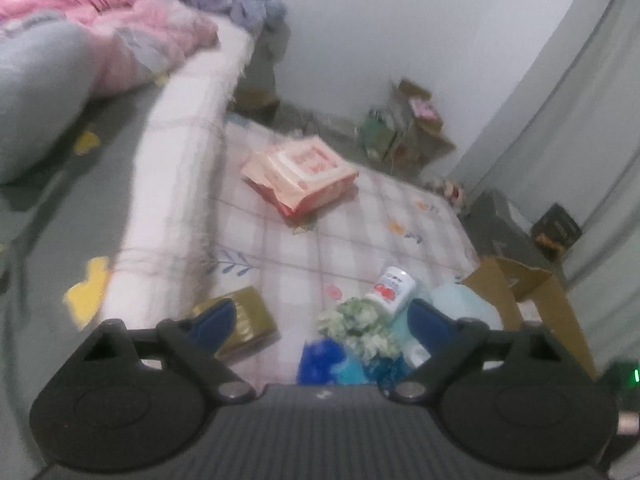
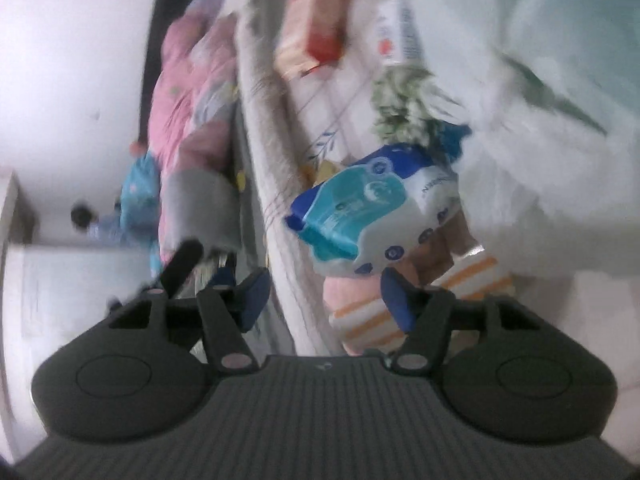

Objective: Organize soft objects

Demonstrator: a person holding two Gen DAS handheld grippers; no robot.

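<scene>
My left gripper (image 1: 320, 322) is open above a checked bedsheet (image 1: 360, 216). Below its gap lie a green-and-white fluffy bundle (image 1: 356, 324) and a blue wipes pack (image 1: 320, 360). An olive packet (image 1: 244, 320) sits by its left finger. In the blurred, rolled right wrist view my right gripper (image 2: 324, 300) is open, with nothing pressed between the pads. The blue wipes pack (image 2: 372, 208) lies just ahead, and a pink and orange-striped soft item (image 2: 380, 316) lies by its right finger. The fluffy bundle (image 2: 404, 100) is farther off.
A white bottle (image 1: 394, 288), a red tissue pack (image 1: 304, 172), a pale blue soft lump (image 1: 460, 300) and an open cardboard box (image 1: 532, 300) are around. A folded white blanket (image 1: 180, 180), pink quilt (image 1: 120, 20) and grey pillow (image 1: 36, 100) lie left. Boxes stand by the far wall.
</scene>
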